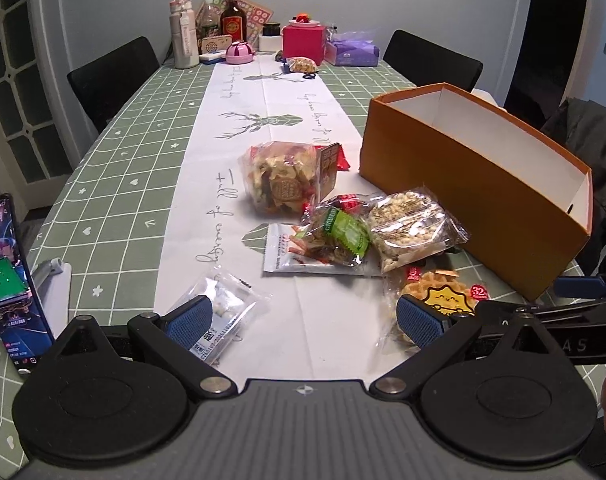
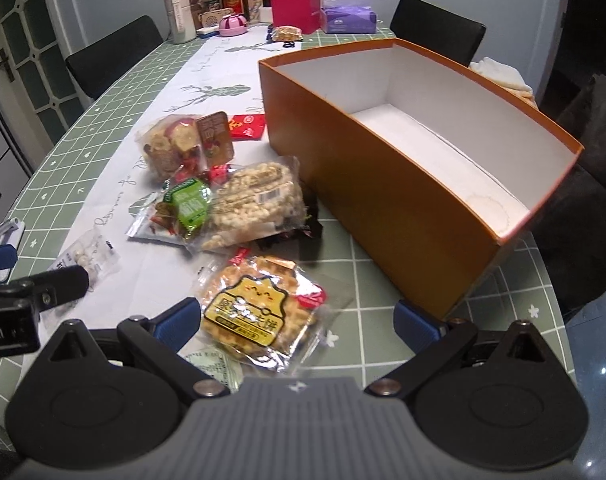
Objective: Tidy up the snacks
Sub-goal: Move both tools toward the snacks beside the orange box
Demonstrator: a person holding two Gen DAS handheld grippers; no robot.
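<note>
From the left wrist, the left tool (image 1: 307, 322) hangs spread wide and empty above the desk (image 1: 115, 168), a small clear packet (image 1: 223, 312) under its left finger; the other snacks lie left of the orange box (image 1: 463, 196).

From the right wrist, the right tool (image 2: 299, 324) is released, straddling the waffle packet (image 2: 259, 312) just beside the box (image 2: 383, 208), which is empty. Best to close squarely on the waffle, not its loose film, then lift clear of the box's near wall.
</note>
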